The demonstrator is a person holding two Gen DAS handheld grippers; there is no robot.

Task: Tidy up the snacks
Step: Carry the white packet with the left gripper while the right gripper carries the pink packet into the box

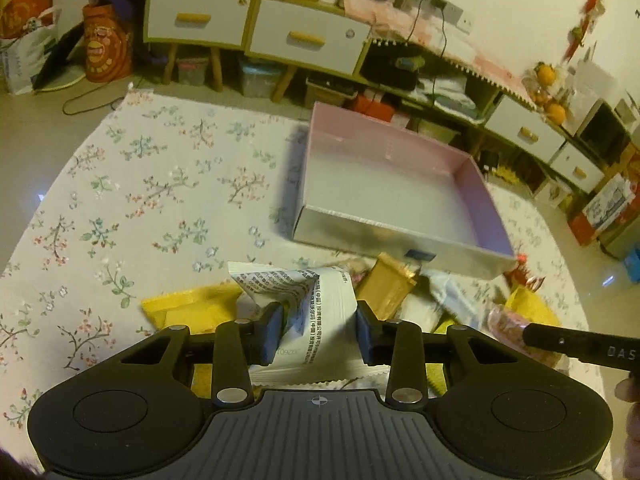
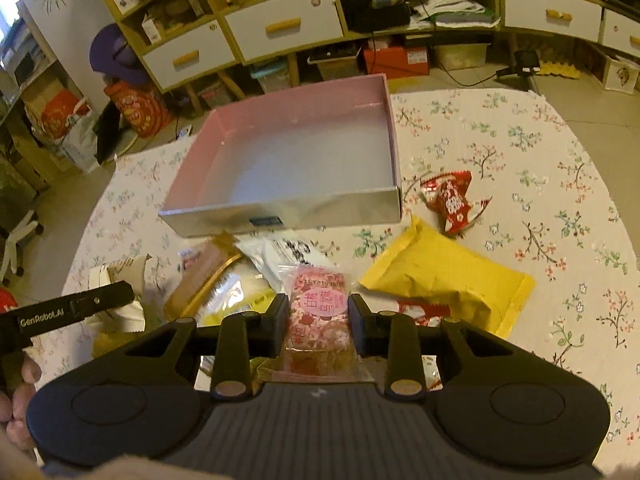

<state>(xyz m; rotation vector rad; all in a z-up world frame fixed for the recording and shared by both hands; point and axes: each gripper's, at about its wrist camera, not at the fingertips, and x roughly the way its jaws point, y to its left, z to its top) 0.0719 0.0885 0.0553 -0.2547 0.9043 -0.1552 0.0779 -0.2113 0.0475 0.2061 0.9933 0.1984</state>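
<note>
My left gripper point(image 1: 318, 326) is shut on a white snack packet point(image 1: 316, 304) with black print, held above the pile. My right gripper point(image 2: 318, 316) is shut on a pink flowered snack packet point(image 2: 318, 312), which also shows at the right edge of the left wrist view point(image 1: 508, 328). An empty pink-walled box point(image 1: 400, 148) point(image 2: 296, 128) stands on the flowered tablecloth beyond the pile. Loose snacks lie between the box and the grippers: a yellow bag point(image 2: 448, 280), a red wrapped sweet point(image 2: 452, 200), a gold-brown packet point(image 1: 388, 284) point(image 2: 204, 276) and another yellow bag point(image 1: 192, 308).
The round table carries a white flowered cloth point(image 1: 140, 184) point(image 2: 540, 168). Beyond it stand low cabinets with white drawers point(image 1: 308, 36) point(image 2: 280, 28), storage bins on the floor, and bags at the left point(image 1: 106, 44). A hand point(image 2: 20, 392) holds the left tool's handle.
</note>
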